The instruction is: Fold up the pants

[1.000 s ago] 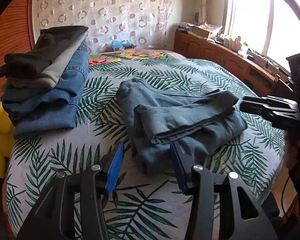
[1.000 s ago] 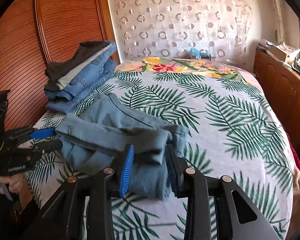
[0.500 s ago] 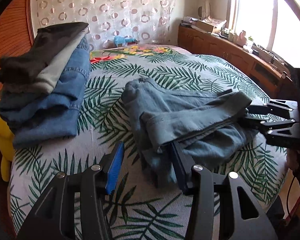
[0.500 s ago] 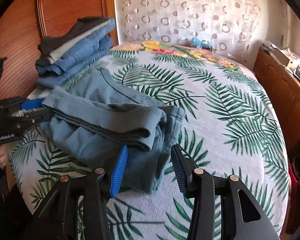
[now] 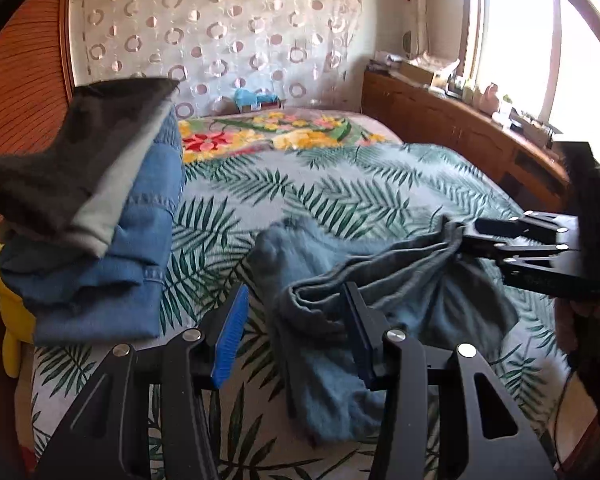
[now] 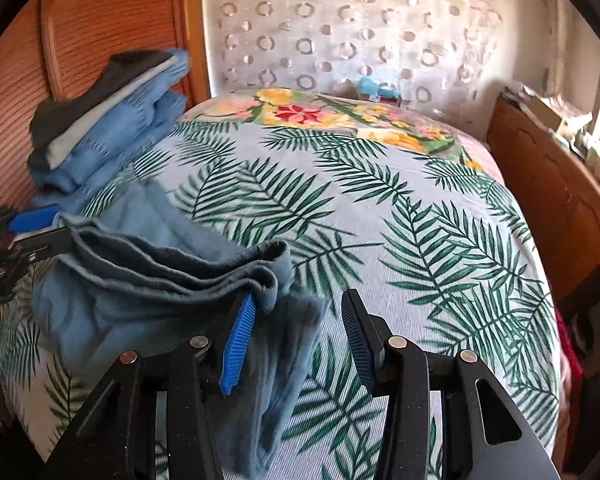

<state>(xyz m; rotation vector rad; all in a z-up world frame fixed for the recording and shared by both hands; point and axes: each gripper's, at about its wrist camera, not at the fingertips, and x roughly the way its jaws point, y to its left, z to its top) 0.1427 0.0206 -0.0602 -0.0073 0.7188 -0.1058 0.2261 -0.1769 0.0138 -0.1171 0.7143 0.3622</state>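
- At six o'clock in the left wrist view, the left gripper [image 5: 296, 292] stands released, jaws wide apart. Its right-hand finger lies against the rolled fold of the pants [image 5: 400, 292], with nothing pinched between the pads.
- At six o'clock in its own view, the right gripper [image 6: 299, 300] is likewise spread and grasps nothing. The doubled hem edge drapes against its blue pad [image 6: 240, 344].
- The grey-blue pants lie on the palm-leaf bedspread [image 5: 340, 184], near its foot edge and already folded over on themselves. The thick band of layers stretches between the two tools, from five o'clock to three o'clock in the left view.
- My judgement: each tool has one finger hooked into an end of the fold, so the bundle can be carried or tightened without crushing it. Whether the cloth is off the bed I cannot tell.
- A stack of folded garments [image 5: 100, 240] sits at nine o'clock, well apart from the pants, probably as the pile for finished pieces.
- Count: one pair of pants in hand and two grippers. One stack shows at least three layers, dark, pale grey and blue denim. One floral blanket [image 5: 276, 132] lies at twelve o'clock.
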